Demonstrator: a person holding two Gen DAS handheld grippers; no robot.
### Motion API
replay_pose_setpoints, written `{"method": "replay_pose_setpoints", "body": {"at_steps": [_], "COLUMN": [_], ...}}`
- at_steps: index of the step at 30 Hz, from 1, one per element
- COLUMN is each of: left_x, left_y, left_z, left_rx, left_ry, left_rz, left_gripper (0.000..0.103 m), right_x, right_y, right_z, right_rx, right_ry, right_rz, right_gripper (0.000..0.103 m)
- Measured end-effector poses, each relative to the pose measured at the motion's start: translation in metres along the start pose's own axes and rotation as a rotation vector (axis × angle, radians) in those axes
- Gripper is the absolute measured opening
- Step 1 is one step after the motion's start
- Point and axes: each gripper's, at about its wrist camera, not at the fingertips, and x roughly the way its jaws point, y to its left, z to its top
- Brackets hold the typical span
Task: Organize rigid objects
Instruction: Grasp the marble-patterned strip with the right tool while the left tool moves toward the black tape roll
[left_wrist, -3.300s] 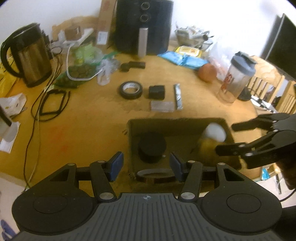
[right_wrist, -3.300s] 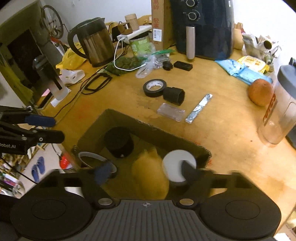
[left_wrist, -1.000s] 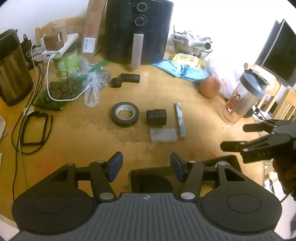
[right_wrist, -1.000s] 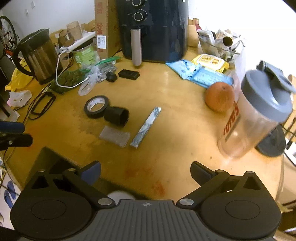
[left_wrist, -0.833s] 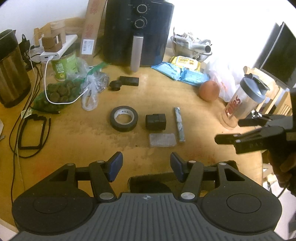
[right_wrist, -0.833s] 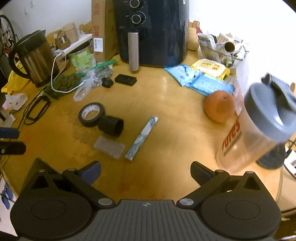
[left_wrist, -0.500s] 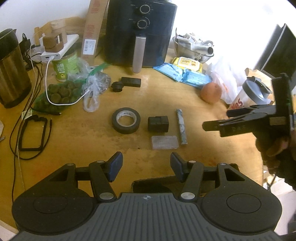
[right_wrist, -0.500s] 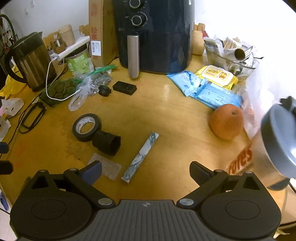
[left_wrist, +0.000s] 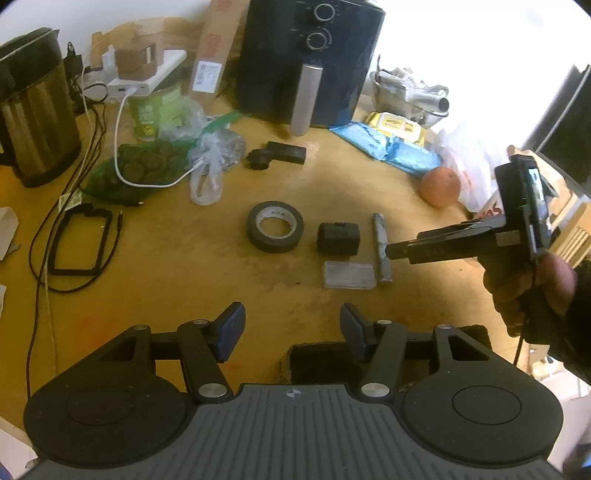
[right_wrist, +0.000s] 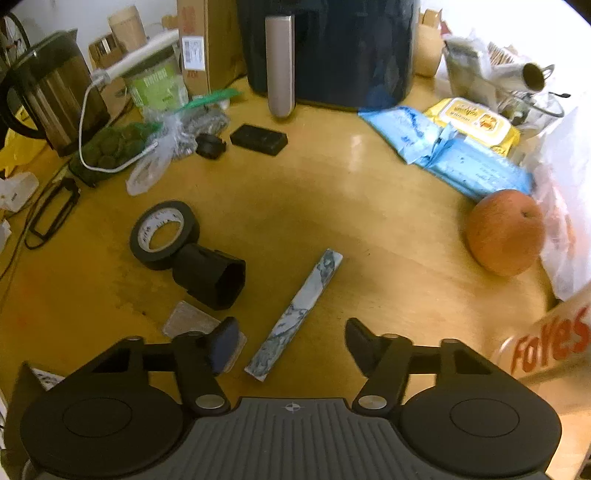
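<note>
A marbled grey bar (right_wrist: 299, 314) lies on the wooden table, its near end between the fingers of my right gripper (right_wrist: 293, 347). The jaws are closing and the pads do not touch the bar. Left of the bar are a clear plastic piece (right_wrist: 192, 319), a black cylinder (right_wrist: 212, 277) and a black tape roll (right_wrist: 162, 230). In the left wrist view the right gripper (left_wrist: 391, 253), held by a hand (left_wrist: 524, 284), hovers over the bar (left_wrist: 381, 247). My left gripper (left_wrist: 291, 332) stands open and empty above the far rim of the cardboard box (left_wrist: 476, 328).
At the back stand an air fryer (left_wrist: 310, 55) and a kettle (left_wrist: 33, 110). Blue packets (right_wrist: 461, 155), an orange (right_wrist: 504, 232) and a shaker bottle (right_wrist: 546, 347) crowd the right side. Cables (left_wrist: 81, 240) and bagged items (left_wrist: 147, 166) lie at the left.
The right gripper has come down and inward over the marbled bar, and its jaws have narrowed from wide open. The left gripper has stayed put, still half open.
</note>
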Motion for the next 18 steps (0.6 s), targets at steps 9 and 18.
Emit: {"method": "replay_pose_setpoints", "body": {"at_steps": [9, 18], "left_x": [-0.004, -0.009], "left_y": [0.021, 0.035], "left_z": [-0.007, -0.01], "left_rx": [-0.061, -0.104], "left_ry": [0.001, -0.006], "left_rz": [0.031, 0.052], "left_gripper": [0.056, 0.056], "right_x": [0.03, 0.042], "right_y": [0.001, 0.004], "right_z": [0.013, 0.013], "right_rx": [-0.017, 0.005], "right_ry": [0.047, 0.052], "right_rz": [-0.009, -0.076], "right_gripper": [0.039, 0.026]}}
